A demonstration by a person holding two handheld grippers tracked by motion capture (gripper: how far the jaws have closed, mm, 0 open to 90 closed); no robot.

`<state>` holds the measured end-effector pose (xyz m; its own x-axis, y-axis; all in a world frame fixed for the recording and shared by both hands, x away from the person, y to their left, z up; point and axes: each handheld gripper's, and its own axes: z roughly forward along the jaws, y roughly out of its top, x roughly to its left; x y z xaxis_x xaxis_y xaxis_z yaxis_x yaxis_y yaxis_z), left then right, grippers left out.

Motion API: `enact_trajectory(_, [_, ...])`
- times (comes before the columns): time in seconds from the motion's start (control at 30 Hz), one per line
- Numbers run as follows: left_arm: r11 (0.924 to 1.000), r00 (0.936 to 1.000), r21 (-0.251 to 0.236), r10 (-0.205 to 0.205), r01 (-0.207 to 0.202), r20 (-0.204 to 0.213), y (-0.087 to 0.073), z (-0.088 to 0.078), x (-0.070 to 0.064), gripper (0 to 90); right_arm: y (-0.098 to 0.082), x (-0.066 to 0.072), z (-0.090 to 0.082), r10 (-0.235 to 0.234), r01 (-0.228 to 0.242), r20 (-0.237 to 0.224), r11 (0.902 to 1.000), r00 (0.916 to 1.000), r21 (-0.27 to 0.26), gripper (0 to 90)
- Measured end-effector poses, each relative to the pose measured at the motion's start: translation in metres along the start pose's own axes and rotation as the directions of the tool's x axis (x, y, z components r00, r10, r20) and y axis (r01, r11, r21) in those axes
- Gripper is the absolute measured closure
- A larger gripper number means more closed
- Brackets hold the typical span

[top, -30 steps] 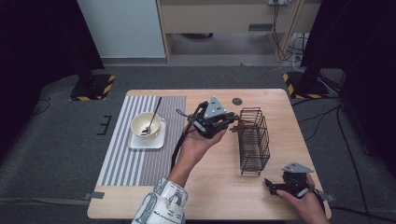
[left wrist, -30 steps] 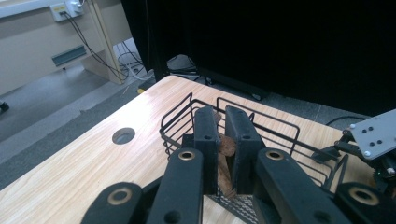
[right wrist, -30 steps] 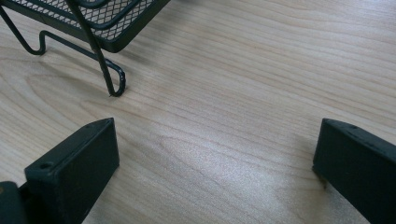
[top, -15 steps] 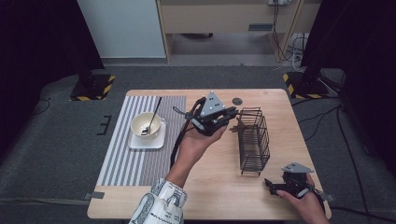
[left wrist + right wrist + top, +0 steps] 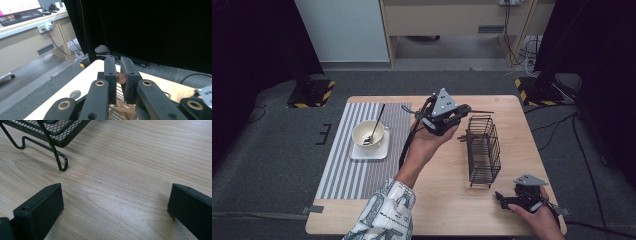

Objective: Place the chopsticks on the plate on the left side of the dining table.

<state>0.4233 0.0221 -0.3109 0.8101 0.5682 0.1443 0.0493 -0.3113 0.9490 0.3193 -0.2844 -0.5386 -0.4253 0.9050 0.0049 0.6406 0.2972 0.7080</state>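
Note:
My left gripper [image 5: 463, 110] is raised over the middle of the table, just left of a black wire basket [image 5: 484, 150]. Its jaws point right and are shut on a thin brown wooden utensil [image 5: 121, 78], whose slim end [image 5: 483, 111] pokes out above the basket's far end. The left gripper view looks down on the basket's mesh [image 5: 119, 115], with more wooden pieces under the jaws. At the near right corner my right gripper [image 5: 502, 199] rests low on the table, open and holding nothing. Its jaws [image 5: 115, 202] stand wide apart over bare wood, just short of the basket's foot [image 5: 62, 166].
A white bowl [image 5: 368, 134] with a spoon [image 5: 375, 124] in it sits on a white square saucer. The saucer lies on a striped placemat [image 5: 344, 170] at the table's left. A small round disc [image 5: 75, 94] lies near the far edge. The wooden table [image 5: 447, 205] ends close behind my right hand.
My left gripper has drifted a little up and toward the far edge, still shut on the wooden utensil. The right gripper has stayed where it was.

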Motion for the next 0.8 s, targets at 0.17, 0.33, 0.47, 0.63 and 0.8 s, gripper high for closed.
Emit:
enact_trajectory(0.17, [0.9967,0.9960,-0.004,0.081,-0.081,-0.039,-0.009,0.006,0.010,83.4,0.000,0.000,0.000,-0.001,0.001,-0.002,1.0000,1.0000,0.001,0.2])
enact_trajectory(0.33, [0.9874,0.9845,-0.006,0.157,-0.158,-0.078,-0.017,0.005,0.014,83.3,0.000,0.000,-0.001,-0.007,0.007,-0.004,1.0000,1.0000,0.002,0.2])
enact_trajectory(0.47, [0.9818,0.9783,0.018,0.190,-0.189,-0.083,-0.025,0.004,0.018,83.3,-0.001,0.000,-0.001,-0.007,0.007,-0.005,1.0000,1.0000,-0.001,0.2])
enact_trajectory(0.63, [0.9768,0.9715,0.040,0.213,-0.210,-0.103,-0.036,0.001,0.022,83.4,-0.001,0.001,-0.001,-0.007,0.007,-0.006,1.0000,1.0000,0.002,0.2])
enact_trajectory(0.8, [0.9745,0.9667,0.048,0.224,-0.219,-0.125,-0.047,-0.005,0.026,83.3,-0.001,0.001,-0.001,-0.010,0.010,-0.004,0.9999,0.9999,0.004,0.3])
